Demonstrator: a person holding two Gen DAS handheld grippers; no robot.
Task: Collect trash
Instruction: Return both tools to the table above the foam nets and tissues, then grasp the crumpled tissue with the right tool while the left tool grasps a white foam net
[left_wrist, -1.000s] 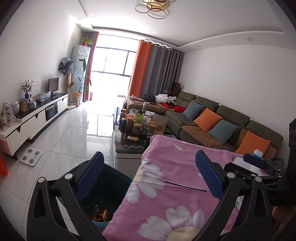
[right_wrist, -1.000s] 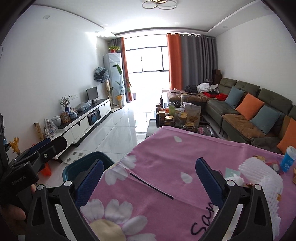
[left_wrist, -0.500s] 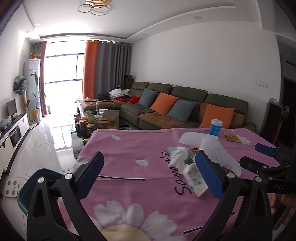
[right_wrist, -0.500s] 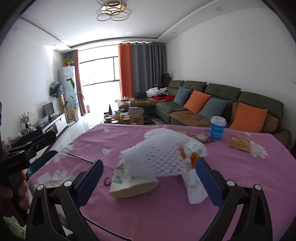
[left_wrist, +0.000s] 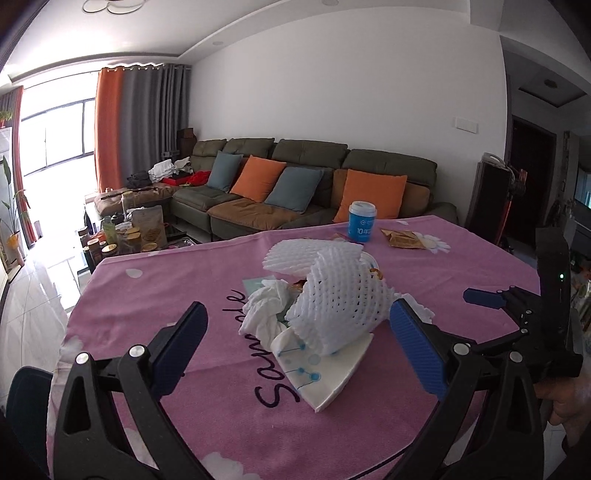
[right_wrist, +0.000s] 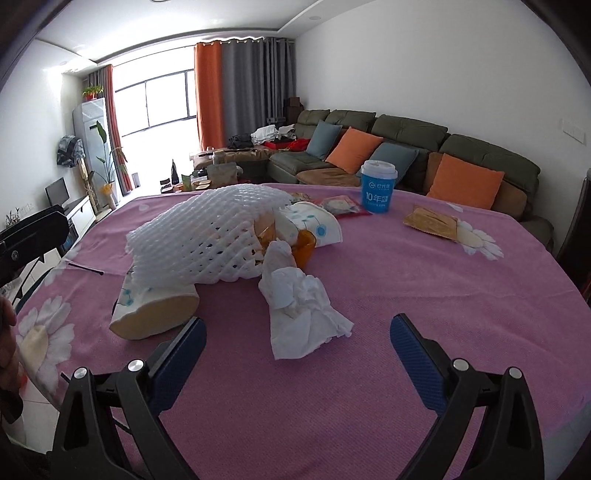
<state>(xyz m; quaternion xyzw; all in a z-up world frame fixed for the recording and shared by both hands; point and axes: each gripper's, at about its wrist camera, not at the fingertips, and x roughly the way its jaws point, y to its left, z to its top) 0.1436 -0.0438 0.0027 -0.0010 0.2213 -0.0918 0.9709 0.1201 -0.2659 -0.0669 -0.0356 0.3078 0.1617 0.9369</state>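
Observation:
A heap of trash lies mid-table on the pink cloth: white foam fruit netting (left_wrist: 340, 295) (right_wrist: 207, 236), crumpled white tissue (left_wrist: 264, 308) (right_wrist: 301, 306), a dotted paper plate piece (left_wrist: 321, 365) (right_wrist: 155, 317) and an orange cup piece (right_wrist: 304, 247). A blue paper cup (left_wrist: 361, 221) (right_wrist: 378, 186) and a brown wrapper (left_wrist: 402, 238) (right_wrist: 432, 221) lie farther back. My left gripper (left_wrist: 295, 347) is open and empty, just before the heap. My right gripper (right_wrist: 295, 354) is open and empty, just short of the tissue.
A dark teal bin's rim (left_wrist: 26, 402) shows at the table's left edge. The right gripper also shows at the left view's right side (left_wrist: 517, 306). A green sofa (left_wrist: 295, 184) with orange and blue cushions stands behind the table. A red snack packet (right_wrist: 340, 205) lies by the cup.
Both views have swung right from the bin and the table's left end to the trash heap. Both grippers have come closer to the heap and stayed open.

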